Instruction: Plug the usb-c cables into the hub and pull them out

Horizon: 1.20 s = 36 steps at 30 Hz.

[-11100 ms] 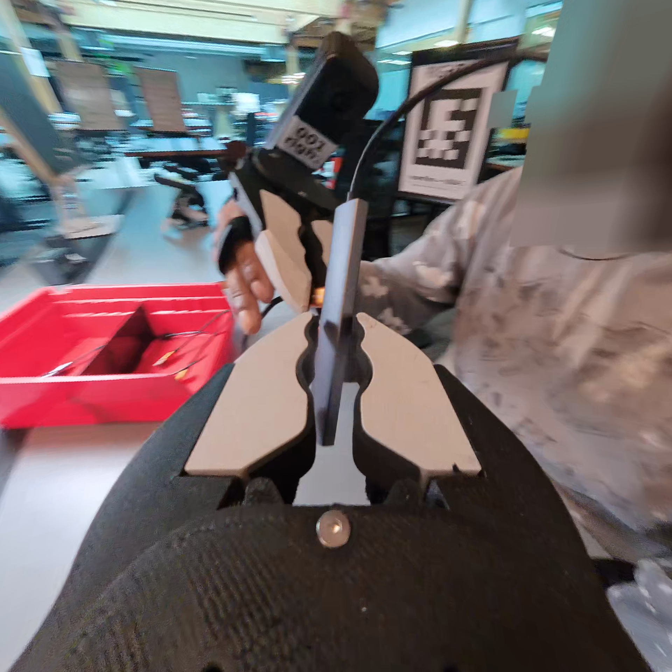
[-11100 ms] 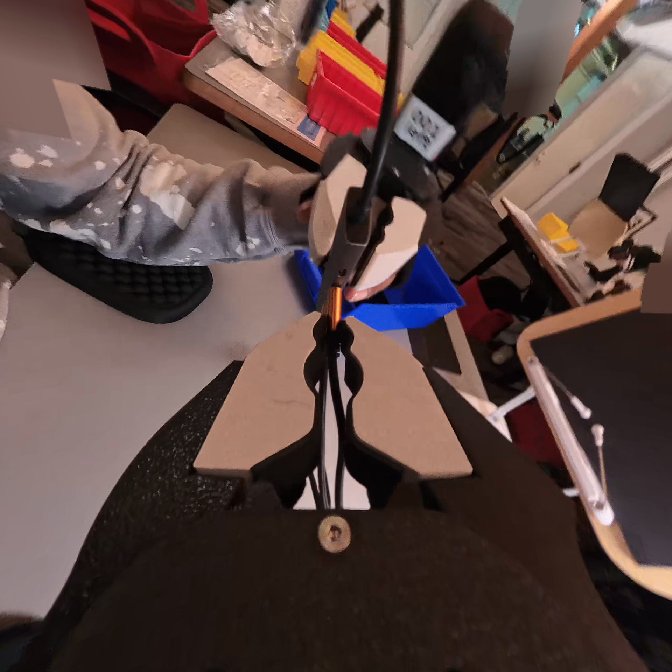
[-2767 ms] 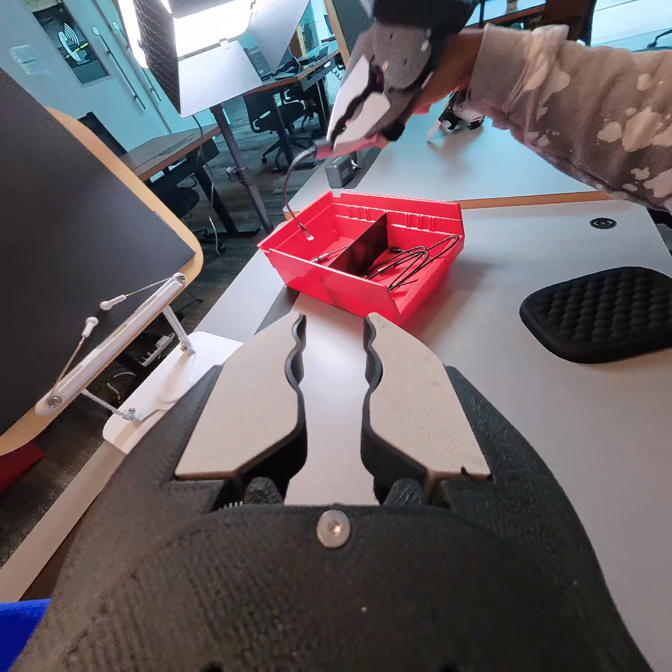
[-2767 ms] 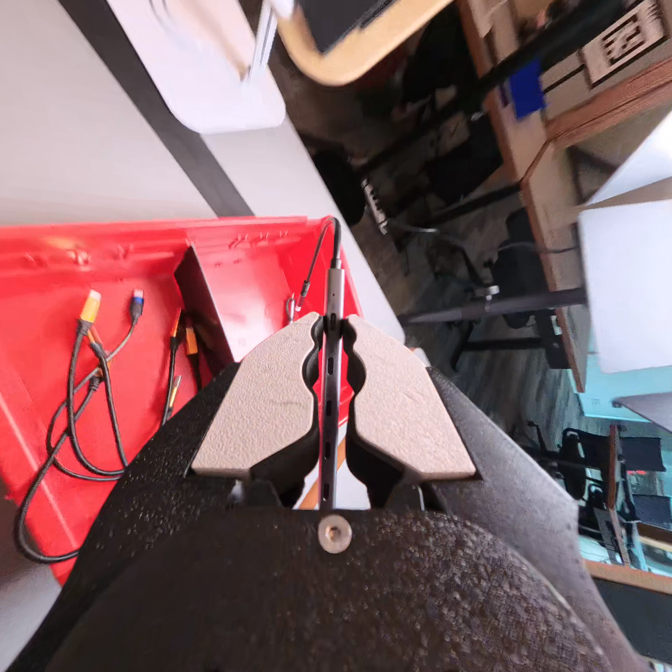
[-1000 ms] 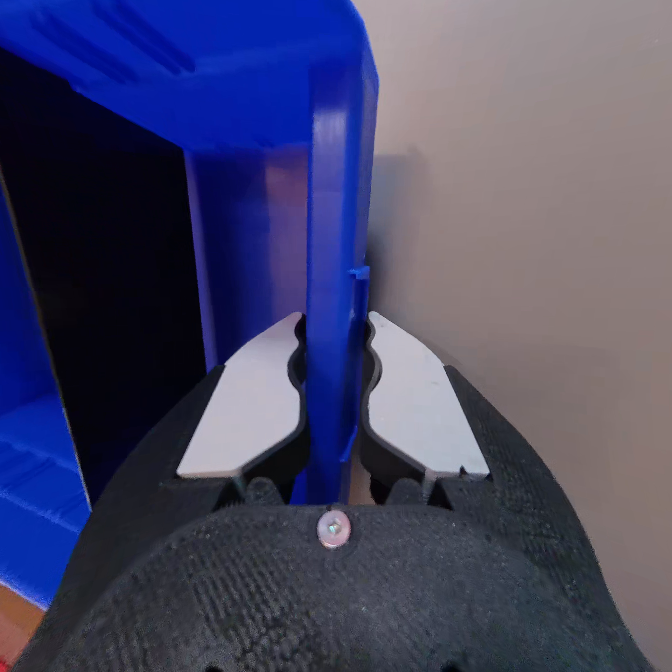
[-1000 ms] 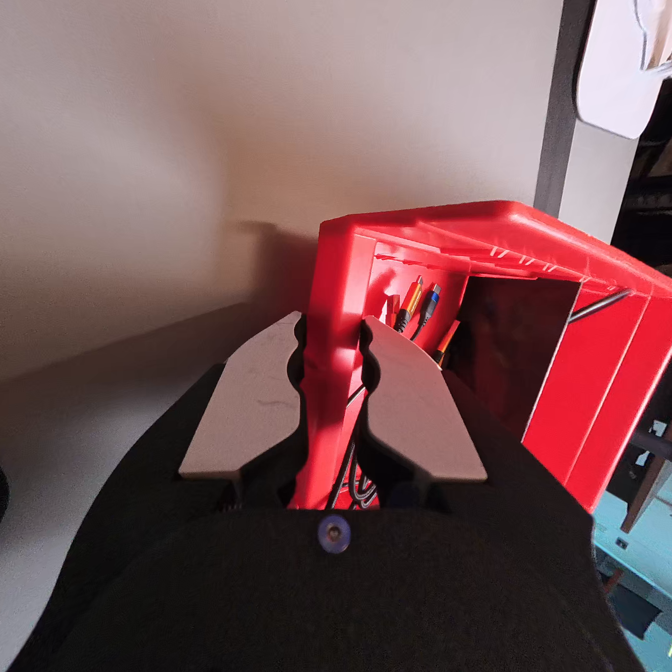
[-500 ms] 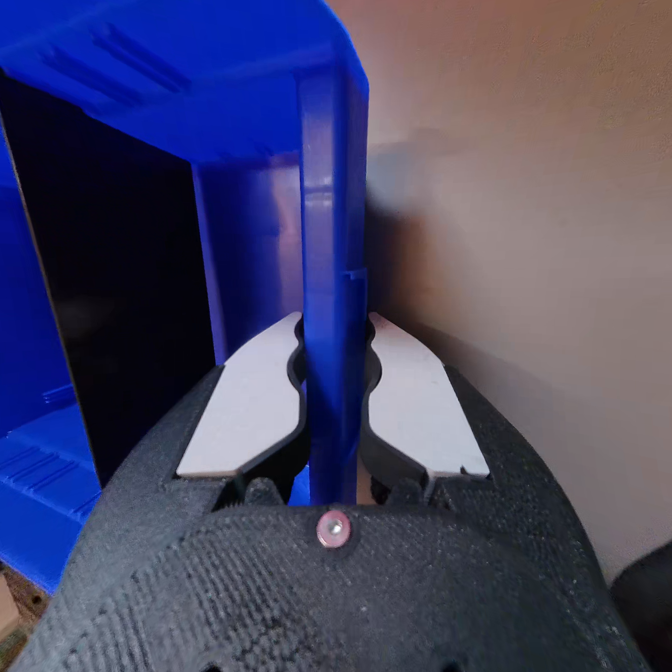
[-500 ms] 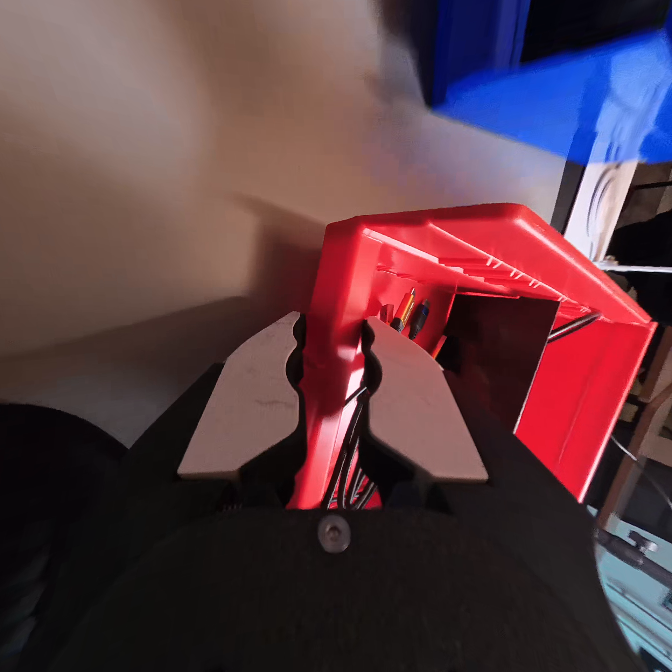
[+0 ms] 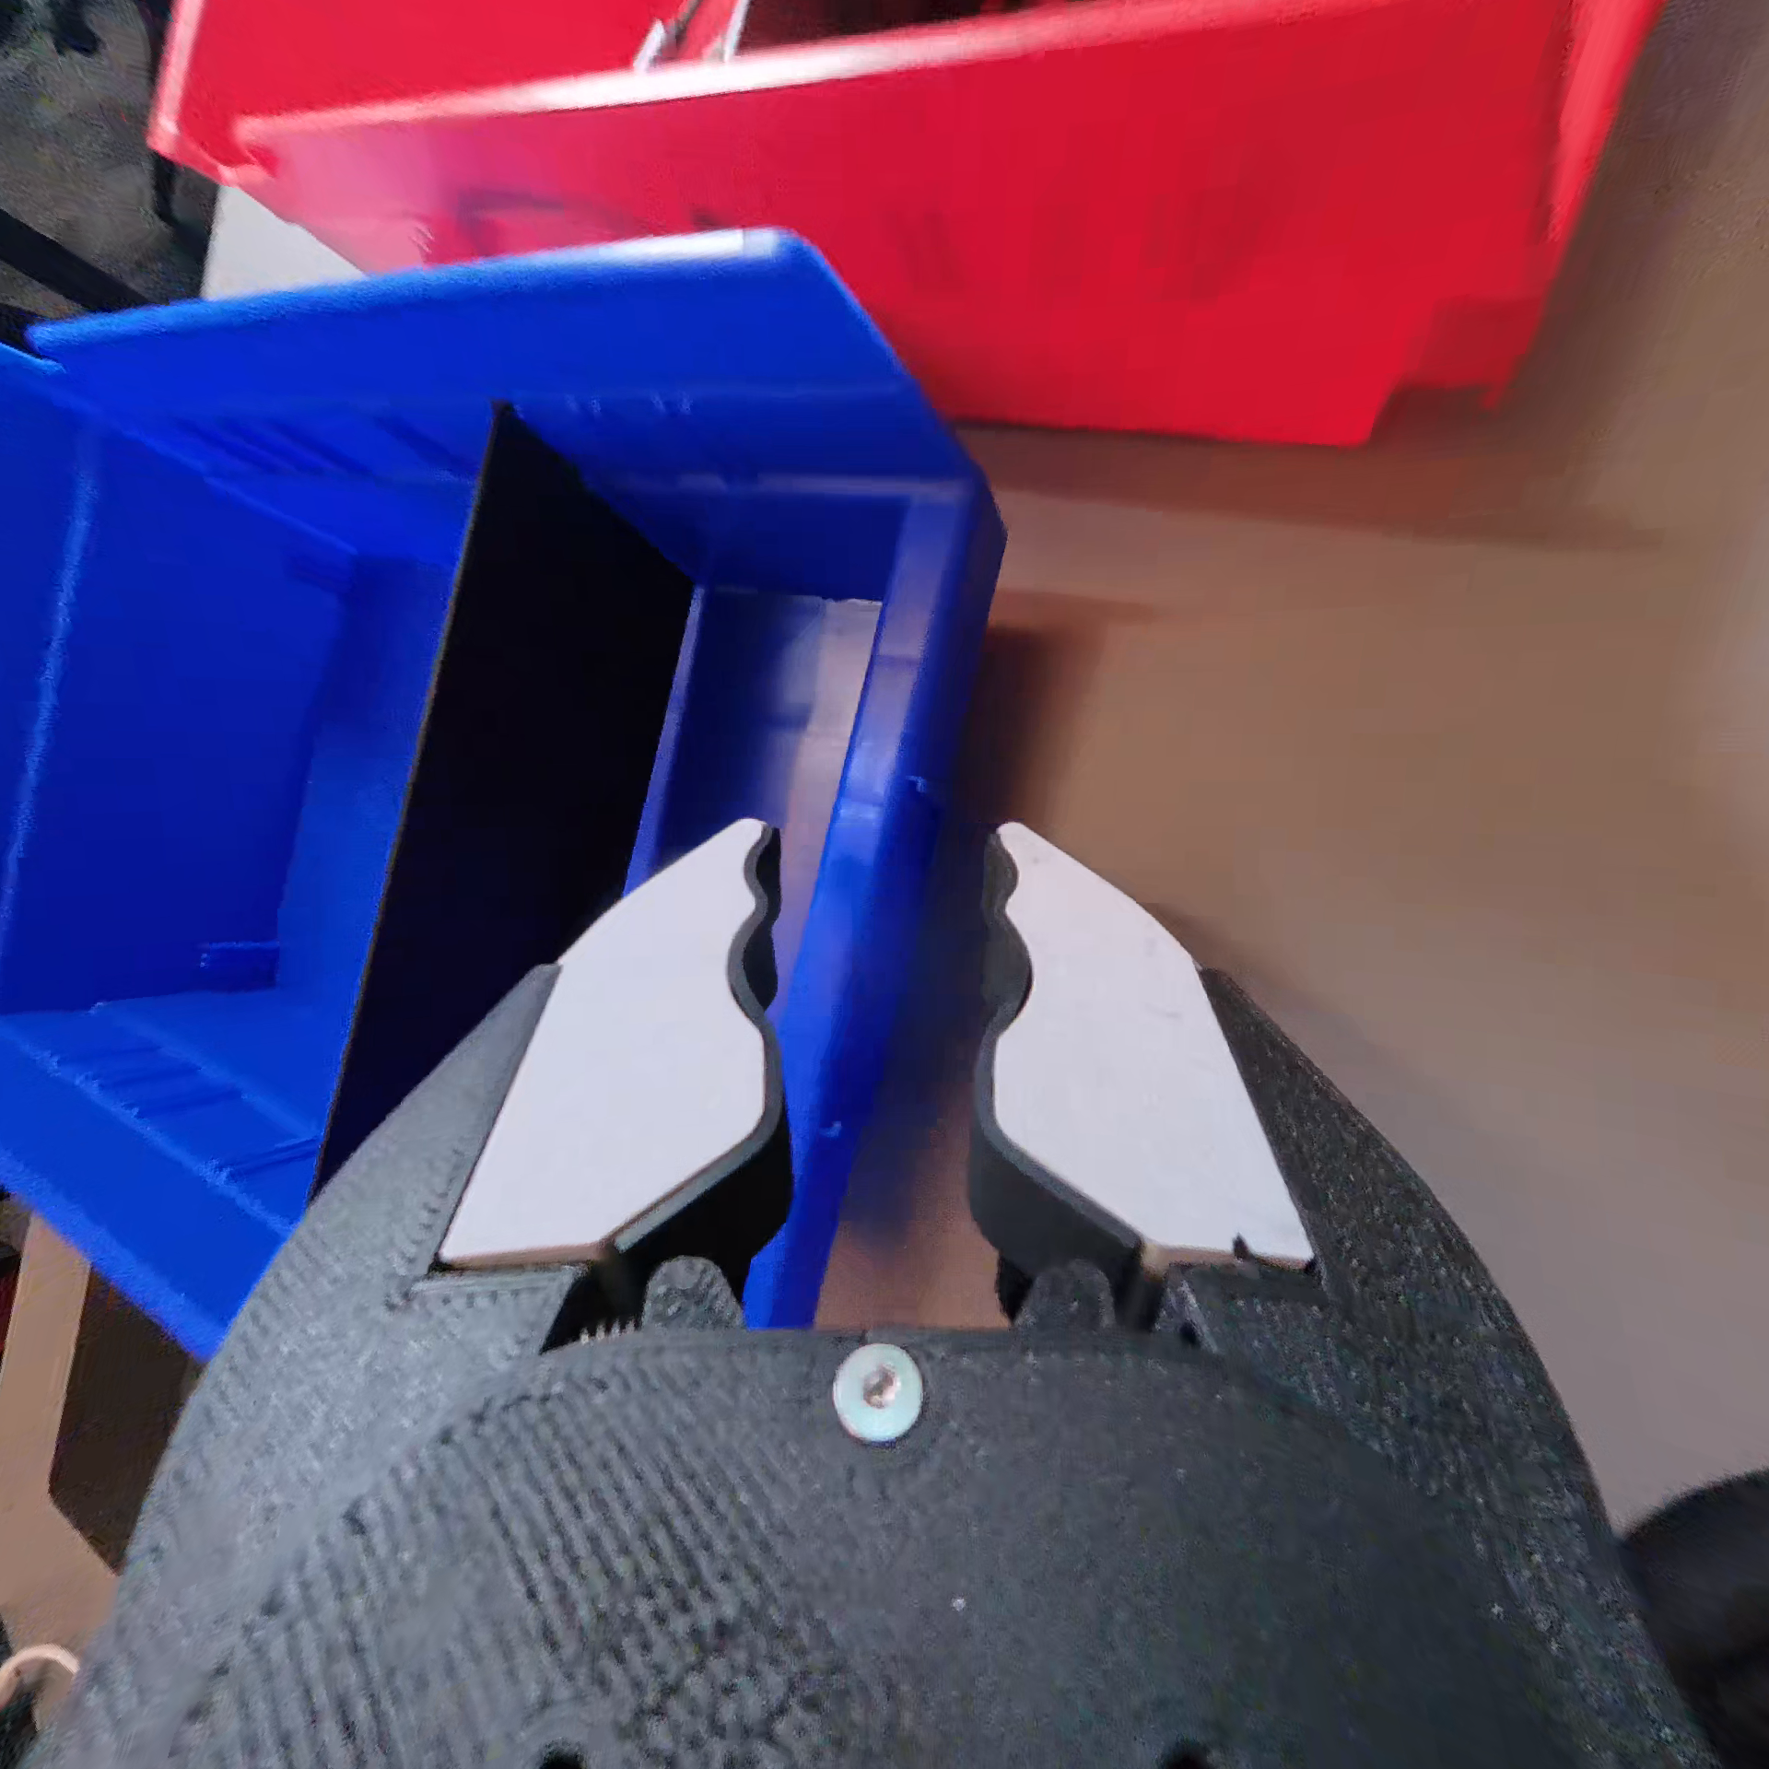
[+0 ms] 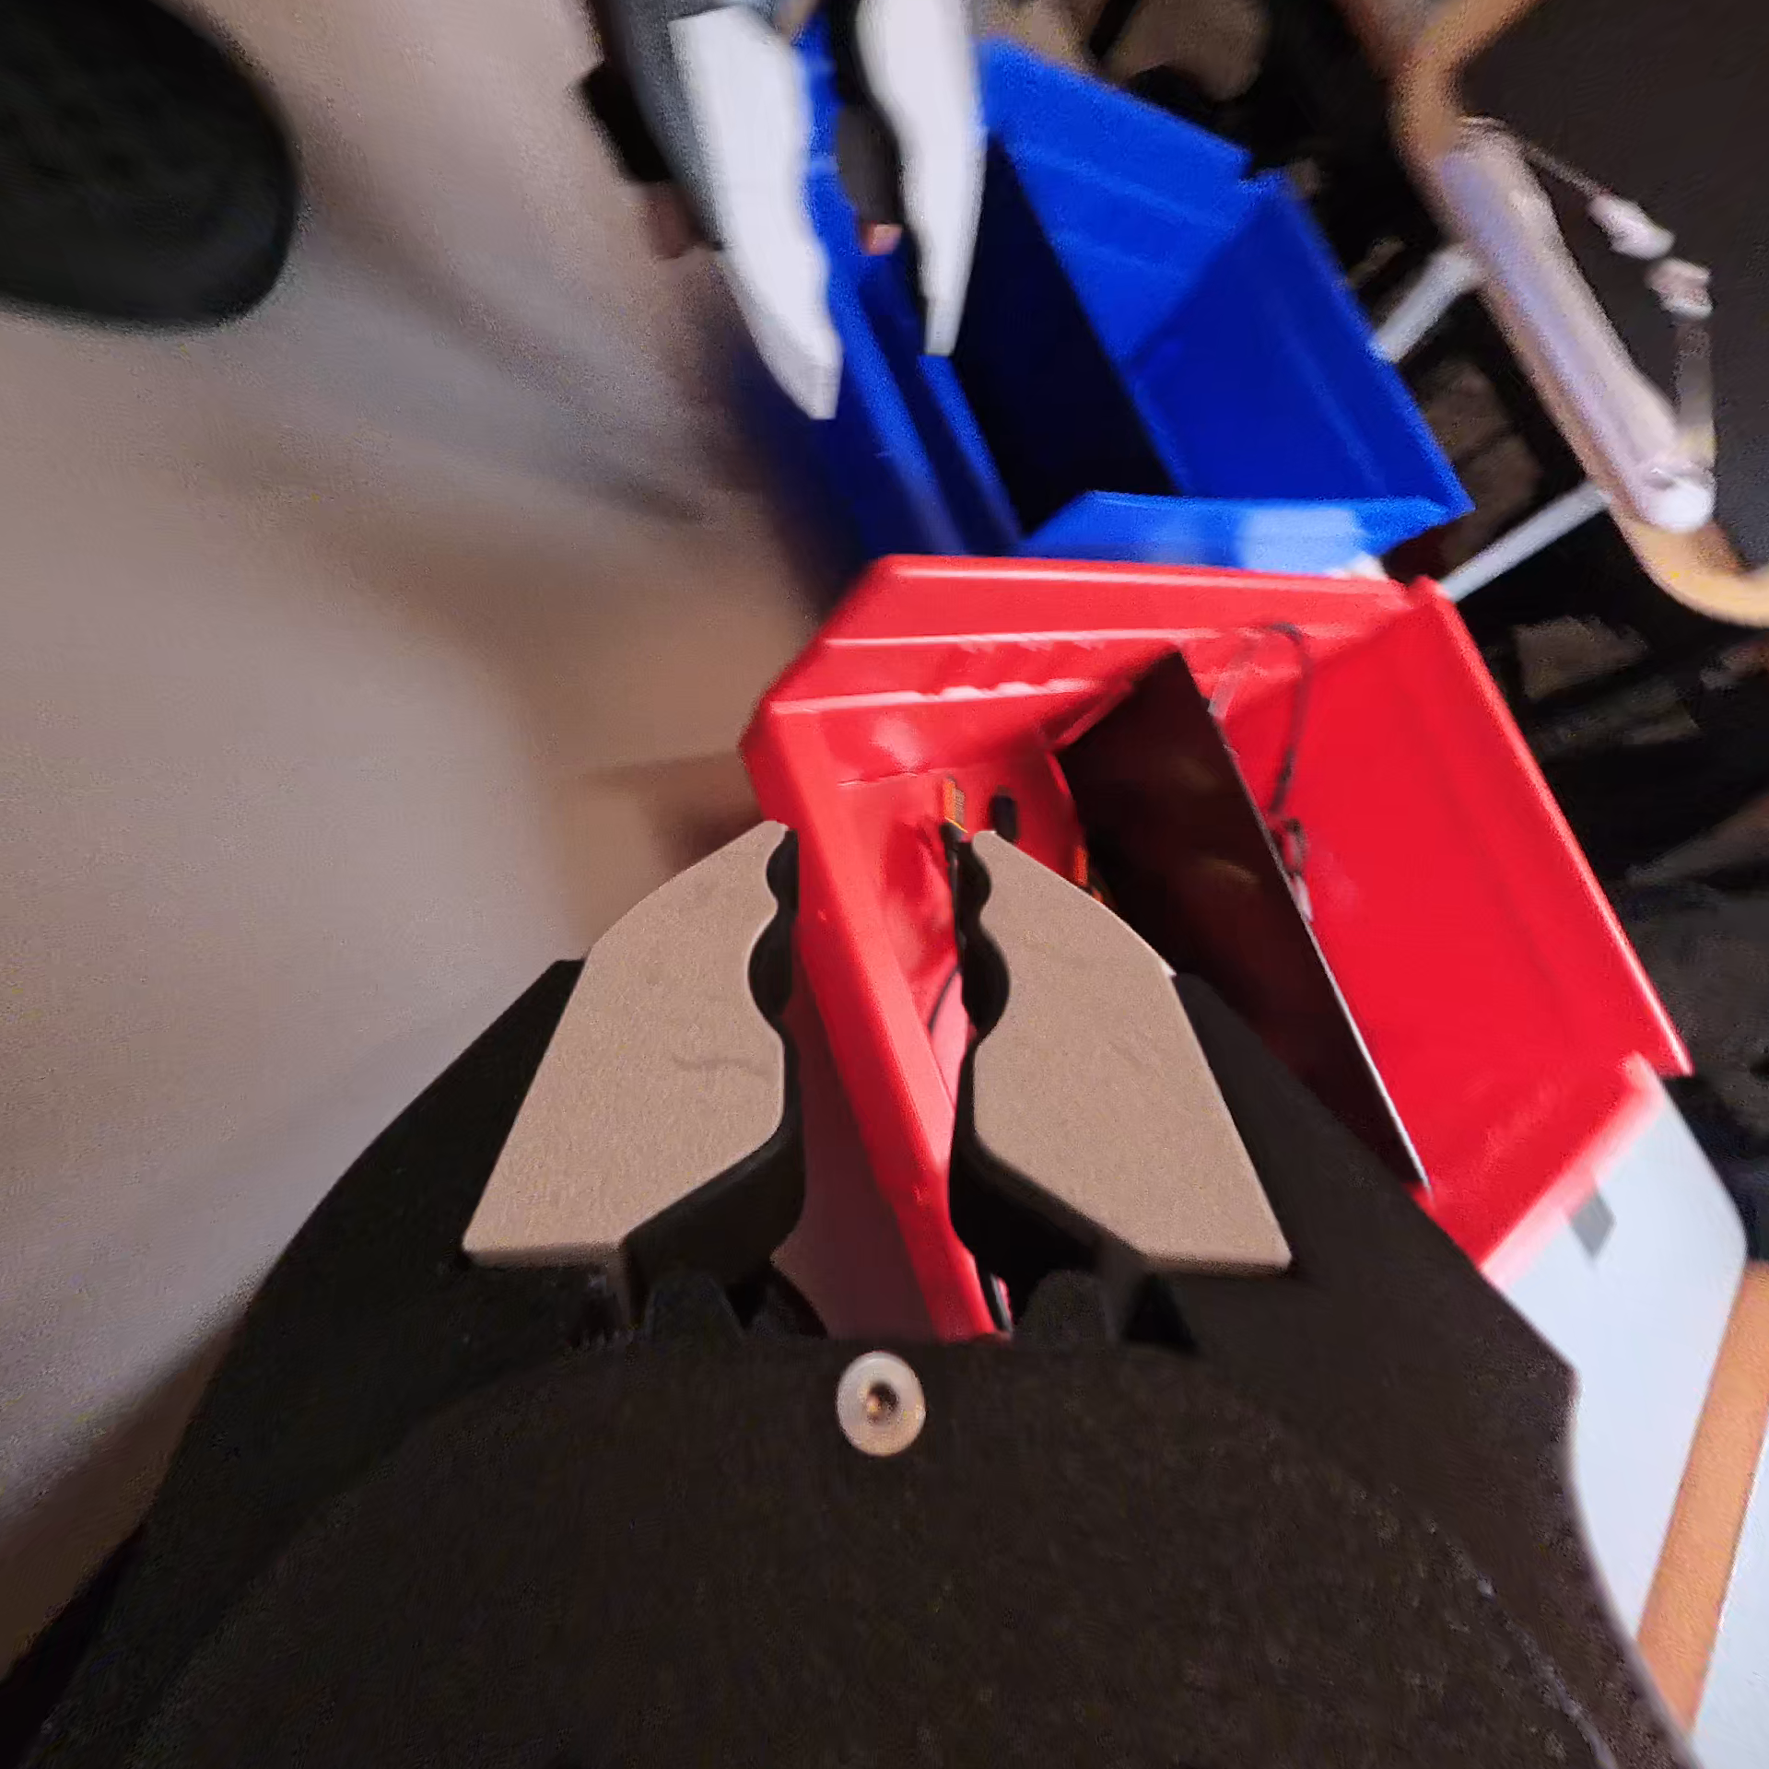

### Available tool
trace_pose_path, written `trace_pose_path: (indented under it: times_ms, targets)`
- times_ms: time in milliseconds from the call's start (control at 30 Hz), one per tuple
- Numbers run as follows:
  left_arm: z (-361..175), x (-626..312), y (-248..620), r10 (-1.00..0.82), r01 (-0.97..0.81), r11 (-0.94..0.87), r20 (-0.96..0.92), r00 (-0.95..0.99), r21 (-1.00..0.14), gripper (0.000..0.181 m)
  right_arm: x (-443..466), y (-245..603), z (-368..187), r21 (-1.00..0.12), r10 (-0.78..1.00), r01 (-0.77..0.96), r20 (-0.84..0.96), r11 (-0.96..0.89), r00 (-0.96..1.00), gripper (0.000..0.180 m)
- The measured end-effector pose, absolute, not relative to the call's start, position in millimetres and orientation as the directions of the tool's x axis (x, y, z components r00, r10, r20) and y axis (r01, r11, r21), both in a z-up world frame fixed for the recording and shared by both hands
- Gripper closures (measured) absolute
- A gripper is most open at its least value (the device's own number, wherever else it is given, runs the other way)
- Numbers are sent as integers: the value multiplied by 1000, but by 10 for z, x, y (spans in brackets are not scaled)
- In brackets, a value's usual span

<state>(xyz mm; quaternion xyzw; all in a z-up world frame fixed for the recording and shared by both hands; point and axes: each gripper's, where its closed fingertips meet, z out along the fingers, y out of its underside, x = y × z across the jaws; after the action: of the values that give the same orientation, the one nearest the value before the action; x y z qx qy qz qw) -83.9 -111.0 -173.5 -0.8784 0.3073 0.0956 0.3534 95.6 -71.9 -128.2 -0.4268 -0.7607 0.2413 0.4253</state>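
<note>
Left gripper (image 9: 881, 957): jaws apart, one on each side of the blue bin (image 9: 900, 766) wall, not squeezing it.
Right gripper (image 10: 876, 967): jaws apart around the red bin (image 10: 862, 1005) wall; the wall touches the left pad only.
Cables (image 10: 952, 833): inside the red bin, just past the right gripper's tips, heads pointing away from it, lying lengthwise along the wall.
Hub: hidden; maybe behind the black divider (image 10: 1216, 909), I can't tell.
Nearer gripper: the right one, I think; it must lift clear of the wall first.
Table (image 10: 335, 718): under both bins.
</note>
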Motion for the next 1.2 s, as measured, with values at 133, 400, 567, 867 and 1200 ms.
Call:
trace_pose_path:
  times_ms: [133, 400, 567, 867, 1200]
  targets:
    - [-1552, -639, -1238, -417, -555, -532, -372, 829, -639, 140, 1422, -290, -981, -884, 944, 374, 323, 279, 61, 149]
    - [-1443, 77, -1302, -360, -371, -459, -213, 908, -807, 138, 2114, 227, -1172, -966, 910, 251, 56, -54, 411, 141]
    - [-1438, 253, -1187, -276, -238, -470, -114, 954, -850, 136, 1909, 262, -1315, -954, 910, 276, 7, -118, 413, 134]
    - [-1391, 387, -916, -131, 13, -408, 72, 989, -913, 127, 1621, 354, -1392, -947, 885, 272, -26, -171, 464, 130]
    - [-1577, 246, -442, 96, 136, -339, 109, 989, -931, 134, 1519, 557, -1680, -914, 835, 346, 18, -209, 550, 140]
